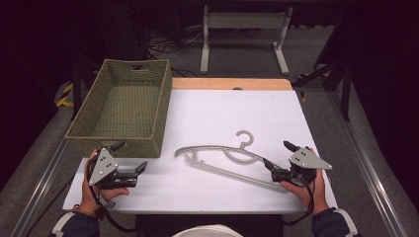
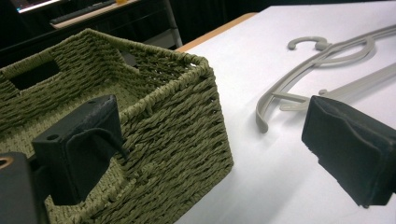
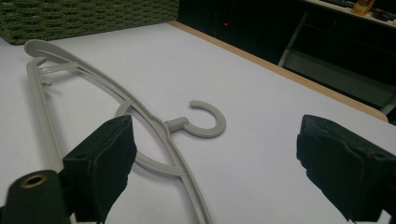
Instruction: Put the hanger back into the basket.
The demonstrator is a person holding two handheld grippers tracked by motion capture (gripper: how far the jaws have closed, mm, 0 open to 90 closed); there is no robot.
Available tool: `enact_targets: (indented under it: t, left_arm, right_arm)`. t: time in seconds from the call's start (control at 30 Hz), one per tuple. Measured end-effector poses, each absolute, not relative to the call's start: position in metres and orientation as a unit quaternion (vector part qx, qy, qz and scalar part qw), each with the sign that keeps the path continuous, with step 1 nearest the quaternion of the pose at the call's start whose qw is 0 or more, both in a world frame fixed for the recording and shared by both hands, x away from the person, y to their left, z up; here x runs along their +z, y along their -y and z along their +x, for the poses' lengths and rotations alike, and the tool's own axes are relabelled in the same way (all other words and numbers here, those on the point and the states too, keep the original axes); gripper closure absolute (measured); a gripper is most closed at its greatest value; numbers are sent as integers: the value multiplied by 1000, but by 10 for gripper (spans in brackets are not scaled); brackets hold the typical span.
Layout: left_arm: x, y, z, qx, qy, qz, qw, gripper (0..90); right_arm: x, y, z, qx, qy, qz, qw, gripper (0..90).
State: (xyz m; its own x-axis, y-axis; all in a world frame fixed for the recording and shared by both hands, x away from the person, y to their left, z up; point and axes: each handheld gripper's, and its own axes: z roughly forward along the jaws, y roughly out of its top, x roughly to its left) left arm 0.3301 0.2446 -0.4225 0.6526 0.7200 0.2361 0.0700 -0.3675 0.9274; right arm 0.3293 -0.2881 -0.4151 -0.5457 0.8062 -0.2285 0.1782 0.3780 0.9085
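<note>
- We see a white table (image 1: 207, 192) from above, with a person's two hands coming in from the near edge, each holding a black two-jaw gripper.
- A grey plastic hanger (image 1: 225, 158) lies flat on the table, right of centre, its hook pointing away from the person and its long bar running diagonally toward the near right.
- A green woven basket (image 1: 121, 106) stands on the table's left side, well apart from the hook but near the hanger's left tip. It looks empty.
- Our right gripper (image 1: 277, 160) rests at the hanger's right end, jaws spread wide. In the right gripper view the left jaw sits beside the hanger's curved arm (image 3: 159, 154) and the hook (image 3: 205, 119) lies between the jaws farther out; nothing is clamped.
- Our left gripper (image 1: 132, 159) hovers just in front of the basket's near wall, jaws also wide apart and holding nothing. In the left gripper view one jaw overlaps the basket's corner (image 2: 187, 121) while the hanger (image 2: 327, 60) lies beyond the other.
- We judge the work to be at its very start: if the hanger is meant for the basket, it has not been grasped or lifted.
- What is left, as we read it: closing on the hanger, raising it, carrying it left, and setting it inside the basket.
</note>
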Motion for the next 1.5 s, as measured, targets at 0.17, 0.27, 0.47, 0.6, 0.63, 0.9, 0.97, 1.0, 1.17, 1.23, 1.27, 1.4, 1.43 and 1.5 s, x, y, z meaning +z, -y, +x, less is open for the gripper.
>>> enact_targets:
  t: [0.17,0.27,0.47,0.6,0.63,0.9,0.97,1.0,1.17,1.23,1.27,1.4,1.43,1.5]
  left_arm:
    - [-424,-245,330,318,-261,762,500,55]
    - [-424,-245,332,318,-258,767,495,50]
    - [-430,-248,330,303,-261,781,480,51]
    - [-432,-246,330,294,-259,790,472,56]
    - [-433,-246,331,293,-259,791,470,57]
    - [-437,-242,331,275,-253,803,464,61]
    - [-436,-242,331,277,-251,804,463,62]
    - [-436,-242,331,277,-251,804,463,62]
    - [-437,-242,332,268,-252,808,460,62]
    - [-438,-240,332,263,-253,810,460,64]
    - [-438,-239,333,262,-253,811,458,64]
    - [-439,-236,333,256,-254,811,460,64]
    - [-440,-235,333,247,-255,811,465,64]
    - [-440,-233,334,248,-252,813,463,64]
  right_arm:
    - [-415,287,328,450,-756,325,346,117]
    - [-414,286,330,442,-766,328,334,149]
    - [-410,288,339,398,-808,347,262,192]
    - [-412,295,351,346,-832,372,222,281]
    - [-414,295,353,330,-838,376,217,285]
    - [-426,307,363,253,-869,400,142,499]
    - [-428,307,364,240,-875,400,129,545]
    - [-430,307,365,232,-878,398,128,560]
    - [-431,305,366,230,-880,395,126,648]
    - [-431,303,368,226,-885,387,123,716]
    - [-430,301,369,221,-889,382,120,763]
    - [-428,295,375,199,-904,361,113,829]
    - [-428,293,376,193,-907,357,113,831]
    - [-427,291,377,185,-912,348,116,832]
